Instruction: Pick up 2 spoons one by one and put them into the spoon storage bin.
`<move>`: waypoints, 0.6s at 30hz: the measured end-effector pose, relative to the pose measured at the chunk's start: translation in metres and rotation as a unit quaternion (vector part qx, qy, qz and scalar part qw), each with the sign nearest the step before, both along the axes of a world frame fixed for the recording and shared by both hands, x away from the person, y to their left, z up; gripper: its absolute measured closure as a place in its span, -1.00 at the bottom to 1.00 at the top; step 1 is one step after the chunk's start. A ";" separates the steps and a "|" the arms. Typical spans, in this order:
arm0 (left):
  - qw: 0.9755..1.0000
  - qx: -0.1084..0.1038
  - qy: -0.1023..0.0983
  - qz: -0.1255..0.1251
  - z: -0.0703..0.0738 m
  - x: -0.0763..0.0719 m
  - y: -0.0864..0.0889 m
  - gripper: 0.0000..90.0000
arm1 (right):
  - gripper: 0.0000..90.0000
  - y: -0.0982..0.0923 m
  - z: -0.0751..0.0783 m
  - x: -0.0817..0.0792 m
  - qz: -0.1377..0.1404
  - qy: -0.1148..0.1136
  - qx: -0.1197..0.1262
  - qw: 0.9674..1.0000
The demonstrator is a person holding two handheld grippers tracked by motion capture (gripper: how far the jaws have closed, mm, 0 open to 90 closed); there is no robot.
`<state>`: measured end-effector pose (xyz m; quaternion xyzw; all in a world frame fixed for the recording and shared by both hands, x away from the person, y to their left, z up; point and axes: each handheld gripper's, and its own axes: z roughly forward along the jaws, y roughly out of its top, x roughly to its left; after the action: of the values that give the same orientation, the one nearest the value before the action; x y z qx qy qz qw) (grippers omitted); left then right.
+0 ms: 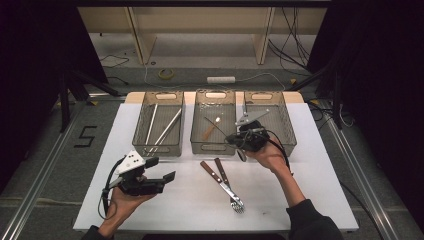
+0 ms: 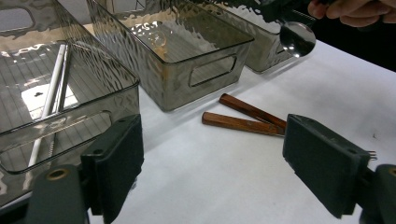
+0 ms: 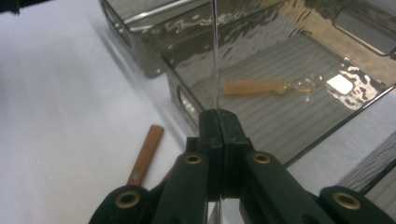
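High view is showing three clear bins (image 1: 159, 150): left holding metal straws (image 1: 165, 129), middle a wooden spoon (image 1: 211, 128). Right gripper (image 3: 218, 122), jaws clamped together on a metal spoon (image 2: 297, 38), is hovering at the middle bin's front corner; left gripper (image 1: 167, 177), jaws apart, is holding nothing.

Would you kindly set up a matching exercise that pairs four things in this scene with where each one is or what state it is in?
Things:
1. spoon
2. two wooden-handled forks
3. long metal rods
4. left gripper

Places or states:
A. lying in the left bin
B. jaws apart, nothing between them
C. lying crossed on the white table in front of the bins
D. clamped by its thin handle in the right gripper

Pairs: 1-D, 2-C, 3-A, 4-B
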<state>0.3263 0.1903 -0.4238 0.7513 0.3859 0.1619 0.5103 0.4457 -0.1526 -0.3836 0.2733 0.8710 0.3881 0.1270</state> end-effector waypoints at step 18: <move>1.000 0.001 -0.005 0.001 0.000 -0.005 0.001 -0.59 | 1.00 0.020 0.014 0.038 -0.044 0.003 0.032 0.999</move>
<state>0.3210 0.1910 -0.4238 0.7506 0.3835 0.1666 0.5116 0.4834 -0.1329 -0.3697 0.3165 0.8456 0.4090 0.1326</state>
